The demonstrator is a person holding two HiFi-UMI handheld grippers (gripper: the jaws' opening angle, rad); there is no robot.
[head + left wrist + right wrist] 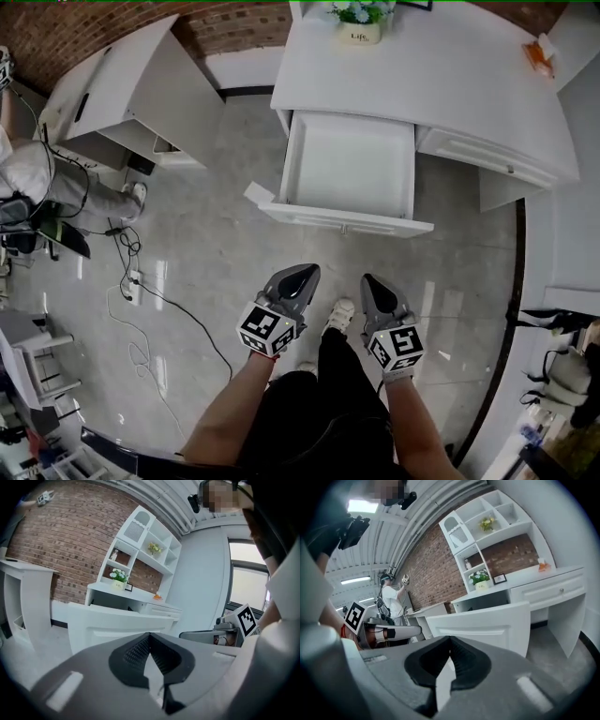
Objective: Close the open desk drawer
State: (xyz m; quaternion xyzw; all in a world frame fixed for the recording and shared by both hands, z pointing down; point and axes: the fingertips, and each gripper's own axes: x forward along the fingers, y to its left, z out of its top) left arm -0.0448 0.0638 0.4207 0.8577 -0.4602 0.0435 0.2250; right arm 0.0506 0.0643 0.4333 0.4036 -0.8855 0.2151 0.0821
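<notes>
The white desk (441,84) stands ahead of me with its drawer (342,221) pulled far out; the drawer is empty inside. Both grippers hang over the floor short of the drawer front, touching nothing. My left gripper (305,274) is shut with nothing between its jaws, and so is my right gripper (373,284) beside it. In the left gripper view the drawer front (117,630) fills the space beyond the closed left gripper (149,637). The right gripper view shows the same drawer front (483,620) past the closed right gripper (450,641).
A second white desk (131,84) stands at the left, with a person (37,178) beside it. Cables and a power strip (131,281) trail over the grey floor. A flower pot (359,23) and an orange object (536,56) sit on the desk. My shoe (339,314) is below the grippers.
</notes>
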